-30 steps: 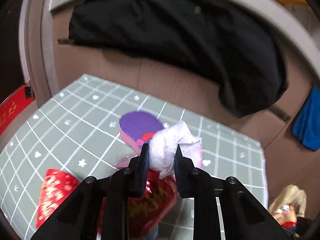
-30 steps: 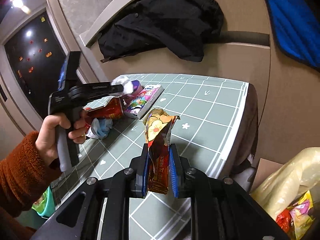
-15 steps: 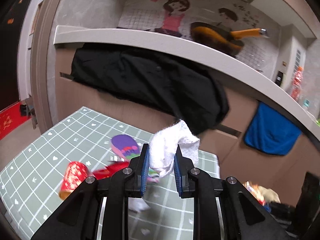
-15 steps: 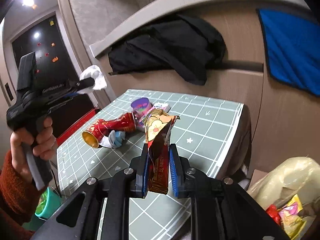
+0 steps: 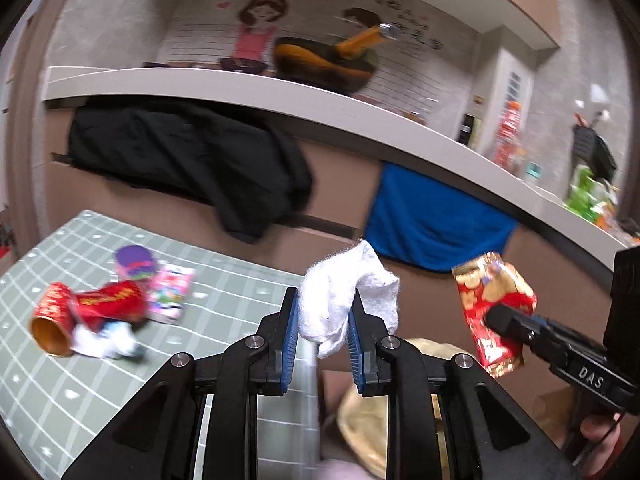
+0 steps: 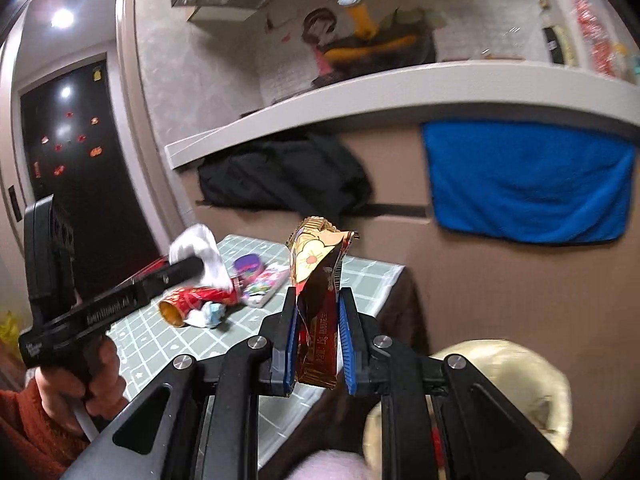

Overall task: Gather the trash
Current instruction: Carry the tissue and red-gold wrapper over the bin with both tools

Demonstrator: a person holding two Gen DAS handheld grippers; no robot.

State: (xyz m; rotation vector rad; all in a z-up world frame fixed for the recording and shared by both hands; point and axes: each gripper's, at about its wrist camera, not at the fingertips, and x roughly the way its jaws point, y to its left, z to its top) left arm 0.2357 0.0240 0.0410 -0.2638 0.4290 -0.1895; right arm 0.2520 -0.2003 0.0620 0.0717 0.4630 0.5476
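1. Left gripper point(image 5: 322, 338) pinches a crumpled white tissue point(image 5: 344, 300) beyond the table edge.
2. Right gripper point(image 6: 318, 346) clamps a red-gold snack wrapper point(image 6: 318, 280) above a yellowish trash bag point(image 6: 520, 396).
3. More litter remains on the checked table point(image 5: 224, 304).

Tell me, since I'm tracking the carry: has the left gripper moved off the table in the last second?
Yes. The left gripper, shut on the white tissue, rose and swung right past the table edge, toward the blue towel.

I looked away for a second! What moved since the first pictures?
The left gripper lifted the white tissue off the table and carried it right, past the edge, toward the bag. The right gripper rose a little too. Both jaws stayed clamped, the right on its wrapper. The red cup stayed put.
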